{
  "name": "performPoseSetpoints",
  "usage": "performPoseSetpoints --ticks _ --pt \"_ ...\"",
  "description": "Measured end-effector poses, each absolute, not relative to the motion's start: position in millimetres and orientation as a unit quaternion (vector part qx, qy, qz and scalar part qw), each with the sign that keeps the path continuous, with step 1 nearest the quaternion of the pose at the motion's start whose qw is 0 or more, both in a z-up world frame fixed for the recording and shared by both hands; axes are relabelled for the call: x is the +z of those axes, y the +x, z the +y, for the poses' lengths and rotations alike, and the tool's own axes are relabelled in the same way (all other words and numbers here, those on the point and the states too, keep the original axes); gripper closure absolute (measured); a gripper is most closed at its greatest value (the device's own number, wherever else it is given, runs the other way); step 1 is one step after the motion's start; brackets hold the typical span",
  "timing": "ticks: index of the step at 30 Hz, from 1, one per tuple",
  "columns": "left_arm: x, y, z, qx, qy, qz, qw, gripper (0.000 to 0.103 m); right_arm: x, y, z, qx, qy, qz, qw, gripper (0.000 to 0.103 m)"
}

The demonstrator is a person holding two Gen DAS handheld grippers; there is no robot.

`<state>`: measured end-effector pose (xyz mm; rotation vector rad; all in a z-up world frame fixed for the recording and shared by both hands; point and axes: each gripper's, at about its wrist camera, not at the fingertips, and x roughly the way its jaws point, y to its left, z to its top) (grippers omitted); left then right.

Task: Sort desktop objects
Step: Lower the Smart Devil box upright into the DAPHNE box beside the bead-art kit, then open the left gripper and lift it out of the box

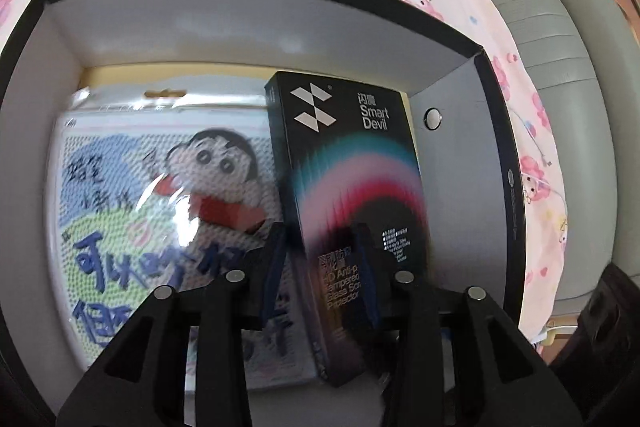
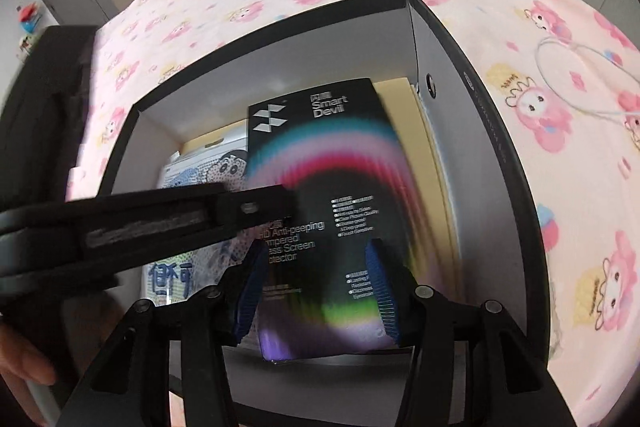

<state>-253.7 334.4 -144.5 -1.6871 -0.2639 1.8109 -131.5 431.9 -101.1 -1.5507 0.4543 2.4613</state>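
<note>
The black screen protector box [image 2: 320, 187] lies in the big open box [image 1: 248, 39] on the bed, its long side pointing away from both tools. It sits between the blue fingers of the right tool [image 2: 316, 279], which looks nearer. Both tools, left tool [image 1: 320, 267] too, are partly open and seem to hold nothing.

Screen protector box [image 1: 352, 183] motion-blurred and lower end covered by the jaws, cartoon packet [image 1: 160, 211] partly hidden beneath it, storage box [image 2: 504, 155] near wall cut off.
</note>
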Motion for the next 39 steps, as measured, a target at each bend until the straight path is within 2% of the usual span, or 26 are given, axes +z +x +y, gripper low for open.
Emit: performPoseSetpoints --ticks 6,7,8,10,16,17,26,27,29,31,39 --pt "-141 -250 331 0.693 -0.634 -0.110 0.325 0.068 -100 -133 431 0.833 -0.525 0.154 0.084 0.055" --pt "-140 -250 329 0.696 -0.632 -0.110 0.322 0.070 -100 -134 431 0.833 -0.526 0.152 0.083 0.055" --pt "-141 -249 329 0.693 -0.633 -0.111 0.326 0.078 -100 -135 431 0.833 -0.527 0.149 0.082 0.055" --pt "-141 -249 331 0.688 -0.635 -0.112 0.333 0.087 -101 -140 429 0.832 -0.531 0.136 0.082 0.055" --pt "-152 -246 360 0.679 -0.647 -0.090 0.336 0.087 -102 -142 431 0.827 -0.541 0.119 0.096 0.055" --pt "-155 -245 364 0.676 -0.649 -0.089 0.337 0.088 -103 -141 431 0.825 -0.544 0.117 0.100 0.060" --pt "-140 -234 343 0.708 -0.618 -0.070 0.334 0.088 -99 -136 429 0.827 -0.534 0.143 0.099 0.060" --pt "-134 -231 338 0.719 -0.609 -0.064 0.330 0.087 -96 -135 427 0.830 -0.530 0.141 0.101 0.060" --pt "-117 -224 323 0.746 -0.582 -0.053 0.320 0.077 -87 -131 422 0.838 -0.520 0.130 0.107 0.060" --pt "-100 -219 309 0.770 -0.556 -0.044 0.311 0.072 -76 -126 417 0.845 -0.508 0.121 0.115 0.060" --pt "-34 -189 239 0.816 -0.488 -0.033 0.307 0.074 -18 -96 388 0.879 -0.453 0.114 0.099 0.059"
